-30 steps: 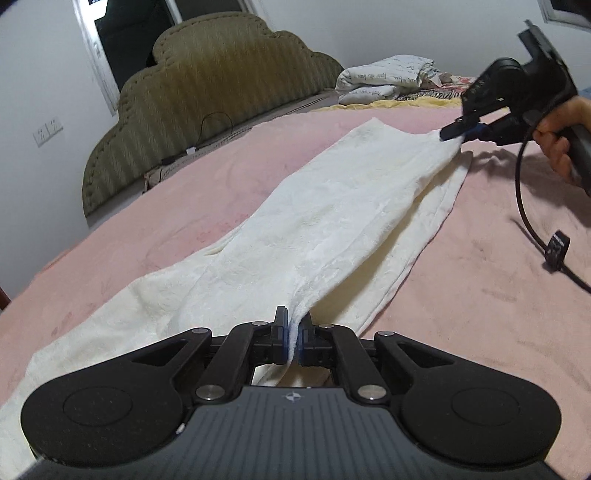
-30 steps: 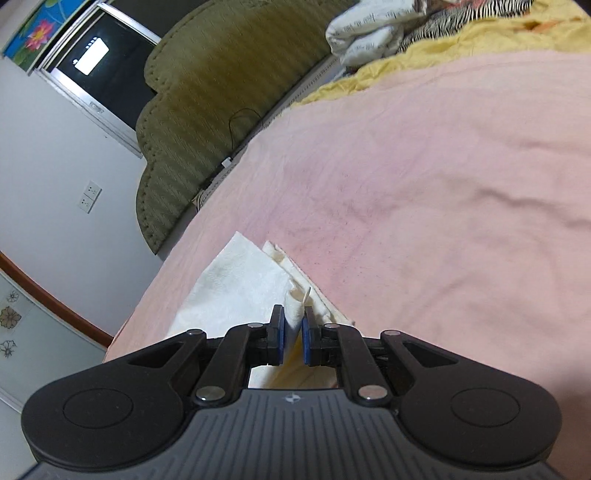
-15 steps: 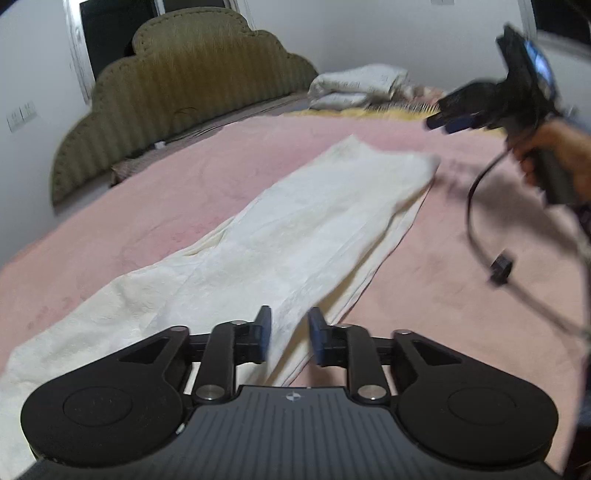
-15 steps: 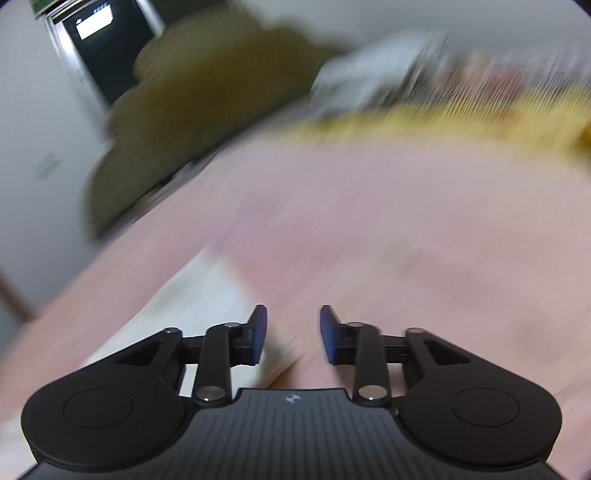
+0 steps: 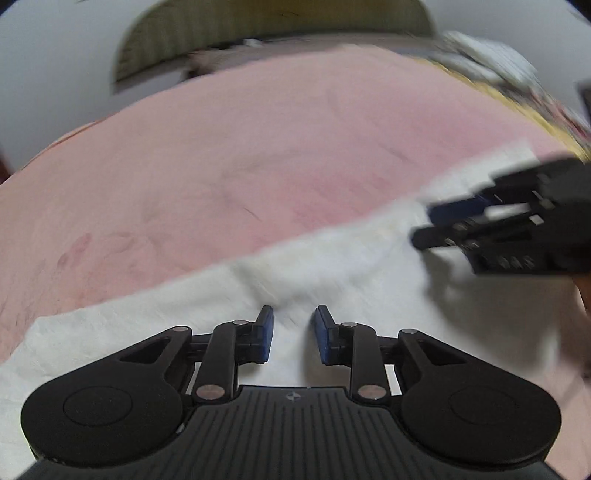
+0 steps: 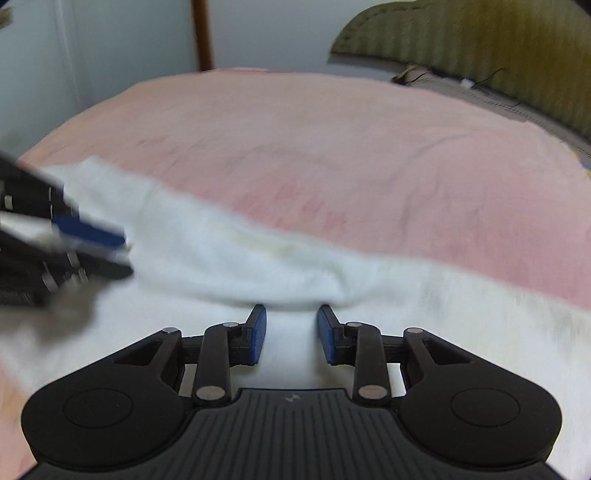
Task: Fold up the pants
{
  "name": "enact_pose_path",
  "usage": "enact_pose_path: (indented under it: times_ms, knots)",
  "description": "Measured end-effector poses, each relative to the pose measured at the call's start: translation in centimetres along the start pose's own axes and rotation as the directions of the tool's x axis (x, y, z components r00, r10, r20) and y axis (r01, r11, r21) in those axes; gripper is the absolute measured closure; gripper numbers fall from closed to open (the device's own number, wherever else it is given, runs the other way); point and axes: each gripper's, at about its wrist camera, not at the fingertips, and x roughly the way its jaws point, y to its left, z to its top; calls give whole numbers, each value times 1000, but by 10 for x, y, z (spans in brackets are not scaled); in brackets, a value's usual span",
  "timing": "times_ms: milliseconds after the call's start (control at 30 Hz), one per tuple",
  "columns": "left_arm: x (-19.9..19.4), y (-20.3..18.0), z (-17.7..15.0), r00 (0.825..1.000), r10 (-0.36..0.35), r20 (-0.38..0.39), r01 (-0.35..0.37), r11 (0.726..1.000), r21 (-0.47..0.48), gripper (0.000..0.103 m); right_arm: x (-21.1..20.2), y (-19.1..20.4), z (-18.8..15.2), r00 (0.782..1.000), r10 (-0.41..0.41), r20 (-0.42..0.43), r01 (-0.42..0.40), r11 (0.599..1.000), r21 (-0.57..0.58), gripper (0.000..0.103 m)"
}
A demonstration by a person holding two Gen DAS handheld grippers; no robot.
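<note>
The white pants (image 5: 332, 273) are spread below the parted, empty left gripper (image 5: 293, 334) and right gripper (image 6: 291, 334), whose jaws were just narrowed.

Two wrist fisheyes, close, angled down, both over white pants (image 5: 369, 280) (side by side)

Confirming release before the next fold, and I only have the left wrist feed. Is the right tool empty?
Observer: Yes. In the right wrist view the right tool is open. Its jaws have just been opening, and nothing is between the pads. The pants lie beneath.
Operator: Is the cloth flat ahead of it?
Observer: No. A raised ridge of cloth sits just ahead of the tool.
Operator: Anything beyond the pink cover?
Observer: A brown wooden post stands upright there.
</note>
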Motion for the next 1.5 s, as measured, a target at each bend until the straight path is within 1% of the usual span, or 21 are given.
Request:
enact_pose_path:
  times_ms: [67, 133, 167, 233, 300, 367, 433, 500, 567, 600, 667, 700, 733, 800, 900, 967, 1000, 1133, 1267, 1400, 1500]
  knots:
    - [0, 8, 6, 990, 118, 74, -112, 991, -77, 74, 3, -9, 6, 997, -51, 56, 49, 997, 52, 71]
    - [-10, 13, 4, 977, 190, 102, -180, 979, -97, 73, -1, -15, 8, 989, -142, 52, 137, 987, 80, 71]
    - [-17, 15, 1, 978, 182, 105, -173, 981, -92, 73, -10, -15, 5, 989, -130, 70, 123, 988, 91, 71]
    - [-27, 15, -3, 988, 118, 97, -112, 992, -61, 72, -32, -12, -6, 995, -37, 88, 29, 996, 89, 71]
    - [-26, 2, -1, 994, 77, 75, -75, 997, -21, 66, -38, -7, -14, 998, 37, 47, -40, 998, 56, 70]
    - [-11, -13, 2, 992, 109, 56, -111, 993, 27, 57, -22, -1, -15, 1000, 12, -21, -11, 999, 32, 70]
    - [10, -17, 3, 987, 159, 37, -160, 987, 32, 52, -12, -8, -13, 1000, 5, 18, -6, 998, 67, 69]
    - [-2, -11, -1, 979, 198, 56, -196, 980, -34, 51, -14, -23, -9, 998, -30, 60, 19, 982, 186, 69]
    - [-23, -6, -8, 986, 145, 85, -140, 988, -70, 46, -29, -22, -11, 988, -122, 93, 100, 972, 211, 67]
    - [-31, -5, -13, 990, 111, 93, -104, 992, -74, 42, -39, -19, -15, 988, -116, 105, 94, 976, 196, 66]
    - [-45, -8, -25, 993, 43, 108, -34, 996, -86, 26, -58, -18, -33, 993, -24, 119, 3, 984, 180, 56]
    - [-47, -11, -31, 994, 21, 111, -12, 997, -82, 22, -65, -21, -45, 993, 11, 116, -31, 984, 173, 43]
    - [-43, -17, -37, 994, 11, 106, -5, 998, -62, 19, -68, -23, -58, 995, 9, 98, -25, 986, 167, 34]
    - [-37, -30, -49, 994, 61, 90, -59, 998, -21, 23, -73, -38, -87, 993, -98, 66, 85, 979, 186, 33]
    - [-50, -42, -67, 983, 100, 153, -101, 995, 0, 23, -117, -67, -128, 956, -242, 167, 170, 918, 358, 33]
    - [-58, -46, -77, 977, 84, 196, -85, 996, -4, 21, -147, -85, -157, 921, -304, 245, 155, 861, 485, 33]
    - [-56, -49, -80, 974, 88, 211, -91, 996, 3, 20, -156, -96, -169, 914, -314, 256, 129, 825, 551, 33]
    - [-44, -62, -92, 957, 157, 243, -175, 983, 51, 11, -154, -137, -202, 942, -240, 235, -14, 673, 739, 33]
    - [-41, -55, -90, 962, 158, 223, -166, 986, 15, 2, -150, -146, -207, 935, -214, 284, -79, 654, 753, 33]
    - [-39, -40, -89, 974, 119, 191, -109, 992, -65, 0, -140, -167, -215, 895, -221, 388, -188, 602, 776, 34]
    - [-39, -41, -90, 975, 122, 188, -109, 991, -78, 0, -132, -177, -207, 888, -235, 395, -189, 596, 780, 34]
